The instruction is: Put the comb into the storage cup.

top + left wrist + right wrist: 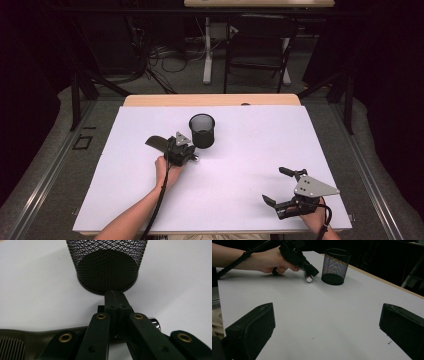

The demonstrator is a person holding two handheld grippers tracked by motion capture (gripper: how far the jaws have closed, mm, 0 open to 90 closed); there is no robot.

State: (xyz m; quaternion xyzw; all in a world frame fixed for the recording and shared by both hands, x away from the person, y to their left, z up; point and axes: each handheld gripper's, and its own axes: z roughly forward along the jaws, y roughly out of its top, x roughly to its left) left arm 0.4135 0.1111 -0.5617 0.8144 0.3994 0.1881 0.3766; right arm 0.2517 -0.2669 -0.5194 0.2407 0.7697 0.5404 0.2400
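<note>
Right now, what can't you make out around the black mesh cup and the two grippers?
- Long dark tool, high view: left gripper covers its middle.
- Its silver tip, left gripper view: jaw arm hides most.
- Black mesh cup rim, left gripper view: cut off at the top.

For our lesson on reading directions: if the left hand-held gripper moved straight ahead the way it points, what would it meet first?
The left hand-held gripper, jaws shut, points at the base of the black mesh cup. It would likely meet that first; its tips already look very close to it.
</note>
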